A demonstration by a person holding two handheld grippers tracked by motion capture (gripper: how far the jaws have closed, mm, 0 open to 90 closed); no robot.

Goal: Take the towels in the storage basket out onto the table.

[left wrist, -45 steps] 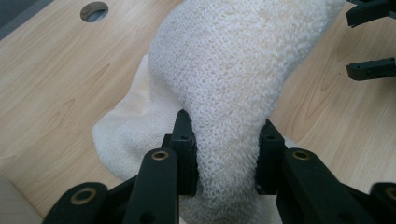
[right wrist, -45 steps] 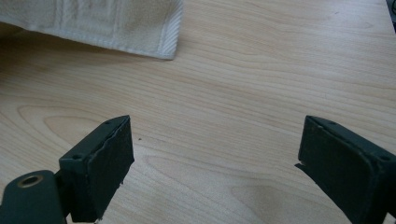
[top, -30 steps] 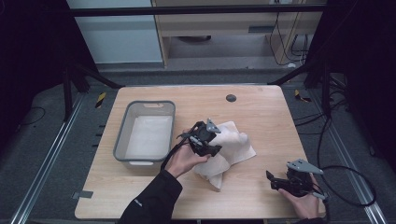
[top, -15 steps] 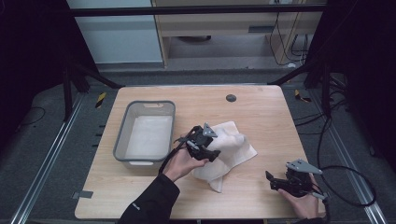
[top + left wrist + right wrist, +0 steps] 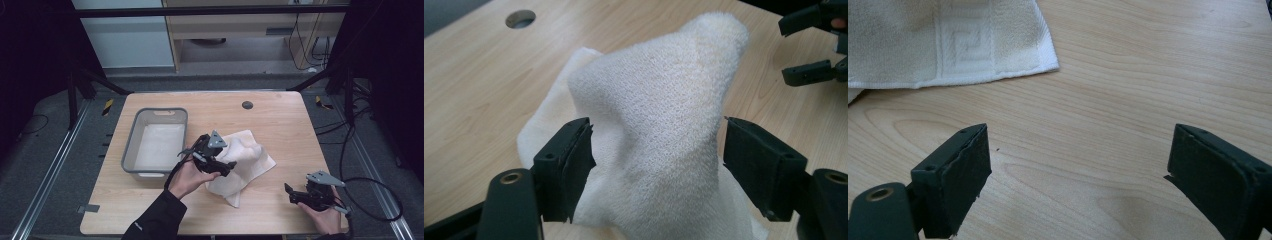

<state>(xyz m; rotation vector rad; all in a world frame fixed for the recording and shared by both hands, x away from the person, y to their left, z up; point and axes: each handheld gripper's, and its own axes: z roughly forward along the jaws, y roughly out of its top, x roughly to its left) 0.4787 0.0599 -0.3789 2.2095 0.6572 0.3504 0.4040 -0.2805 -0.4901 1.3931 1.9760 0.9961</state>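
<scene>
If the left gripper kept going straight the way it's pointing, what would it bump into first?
Most likely the white towel. The left gripper stands open, having just been opening, with the towel's raised hump between the jaws and right ahead. Past the hump sits the right gripper.

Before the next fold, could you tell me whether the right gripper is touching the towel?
Apart: in the high view, bare table separates the right gripper from the towel.

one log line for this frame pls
left gripper: jaws just opening, towel peak between, pads off | right gripper: open, over bare table | bin: left of towel
</scene>
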